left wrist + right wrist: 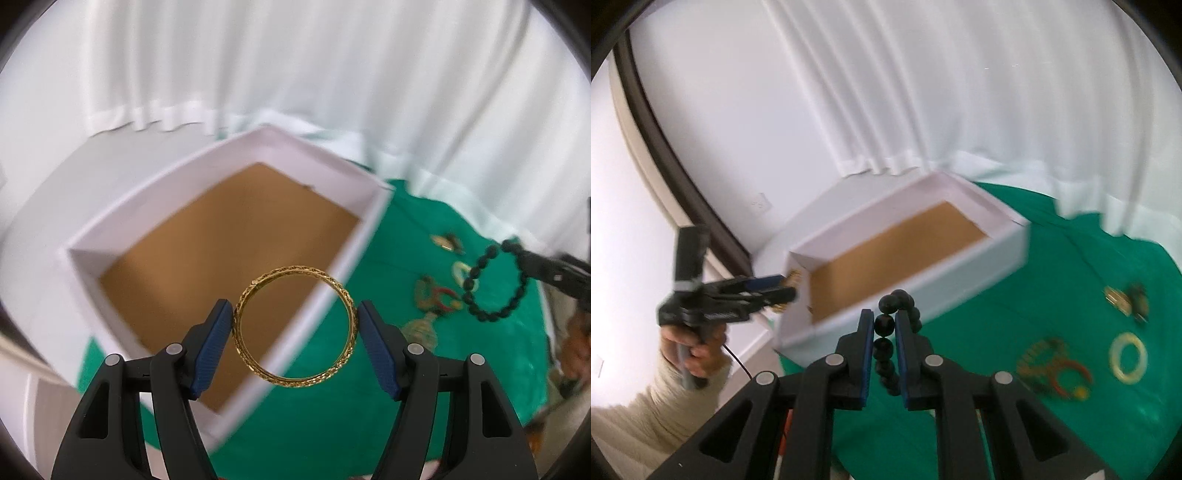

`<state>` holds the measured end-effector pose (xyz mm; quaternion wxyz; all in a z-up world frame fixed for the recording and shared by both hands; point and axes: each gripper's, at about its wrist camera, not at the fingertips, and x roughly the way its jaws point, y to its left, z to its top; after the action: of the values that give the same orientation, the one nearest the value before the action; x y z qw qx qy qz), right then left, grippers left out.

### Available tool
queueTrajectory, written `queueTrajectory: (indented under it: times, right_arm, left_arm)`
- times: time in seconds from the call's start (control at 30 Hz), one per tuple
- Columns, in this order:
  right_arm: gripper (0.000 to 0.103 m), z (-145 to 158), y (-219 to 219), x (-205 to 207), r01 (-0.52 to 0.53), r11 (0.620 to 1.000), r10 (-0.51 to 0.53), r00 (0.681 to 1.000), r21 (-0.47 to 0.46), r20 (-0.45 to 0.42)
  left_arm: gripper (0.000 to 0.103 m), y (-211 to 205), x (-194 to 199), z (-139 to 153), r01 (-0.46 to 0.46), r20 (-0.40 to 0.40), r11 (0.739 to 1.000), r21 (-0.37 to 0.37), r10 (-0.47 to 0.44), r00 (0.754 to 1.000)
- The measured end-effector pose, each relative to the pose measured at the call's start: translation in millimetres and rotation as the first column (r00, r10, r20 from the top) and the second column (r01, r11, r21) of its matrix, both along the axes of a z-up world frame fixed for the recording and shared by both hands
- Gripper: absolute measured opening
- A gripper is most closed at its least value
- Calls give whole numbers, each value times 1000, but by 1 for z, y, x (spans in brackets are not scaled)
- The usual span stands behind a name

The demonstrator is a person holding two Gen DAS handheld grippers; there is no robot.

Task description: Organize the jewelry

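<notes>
the left gripper (pixel 295 325) has its two blue pads pressed on the sides of a thin round gold bangle with a carved pattern (pixel 295 326). the bangle stands up between the jaws, held in the air. past the jaws and a bit to the left sits a big white box with a brown cardboard floor (pixel 110 258). one white wall of the box shows right through the ring. the box rests on a green cloth (pixel 369 406).

the right gripper (pixel 884 326) has its jaws squeezed close on a bracelet of round dark beads (pixel 884 325). one bead sits tight between the blue pads, and more beads curl up past the tips and hang down under them. in the left view this bracelet (pixel 495 280) hangs as a loop from the other gripper, far to the right of the left jaws.

on the green cloth to the right of the right jaws lie more pieces: a flat pale cream ring (pixel 1128 357), a blurry bunch of red and gold bangles (pixel 1052 365), and some small gold and dark bits (pixel 1126 295) farther off. white curtains (pixel 960 92) hang behind the box.
</notes>
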<state>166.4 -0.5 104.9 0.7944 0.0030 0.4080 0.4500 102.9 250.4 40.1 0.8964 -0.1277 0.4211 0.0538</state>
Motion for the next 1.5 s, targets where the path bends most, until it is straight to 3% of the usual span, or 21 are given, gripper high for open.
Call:
queueTrajectory:
  times: [0.17, 0.4, 0.43, 0.47, 0.5, 0.53, 0.67, 0.8, 0.9, 1.07, 1.2, 1.5]
  right_arm:
    - [12, -11, 93, 15, -53, 998, 53, 999, -25, 1]
    - [13, -74, 192, 44, -76, 984, 79, 997, -164, 11]
    - [16, -79, 195, 45, -63, 983, 66, 998, -171, 14]
    - [31, -82, 196, 46, -48, 984, 51, 999, -170, 14]
    - [40, -82, 195, 46, -41, 987, 44, 999, -157, 12]
    - [47, -81, 190, 45, -35, 990, 38, 999, -136, 14]
    - [47, -76, 160, 31, -7, 991, 15, 998, -132, 59]
    - [48, -77, 118, 0, 12, 985, 10, 992, -170, 128]
    - [49, -83, 78, -27, 25, 982, 5, 988, -189, 156]
    - [51, -101, -3, -74, 118, 970, -72, 974, -213, 213]
    - [53, -115, -66, -93, 240, 946, -197, 959, -219, 202]
    - [53, -124, -144, -116, 443, 870, -384, 885, -218, 264]
  left_arm:
    - [70, 36, 14, -30, -87, -59, 995, 51, 90, 994]
    - [75, 57, 24, -78, -133, -150, 989, 70, 142, 978]
    - [84, 60, 22, -83, -144, -160, 987, 71, 154, 975]
    - [90, 64, 21, -84, -151, -158, 986, 66, 160, 974]
    - [91, 66, 18, -84, -157, -151, 986, 62, 165, 975]
    - [91, 68, 14, -84, -160, -147, 985, 63, 168, 975]
    - [91, 64, 3, -76, -163, -118, 981, 108, 175, 977]
    - [98, 52, -1, -64, -136, -30, 970, 199, 145, 989]
    - [98, 50, 1, -64, -137, 0, 969, 205, 140, 990]
    - [98, 35, 18, -84, -131, -48, 961, 245, 147, 988]
    - [98, 15, 23, -97, -116, -76, 922, 368, 154, 985]
    - [98, 1, 6, -94, -123, -78, 952, 280, 150, 986]
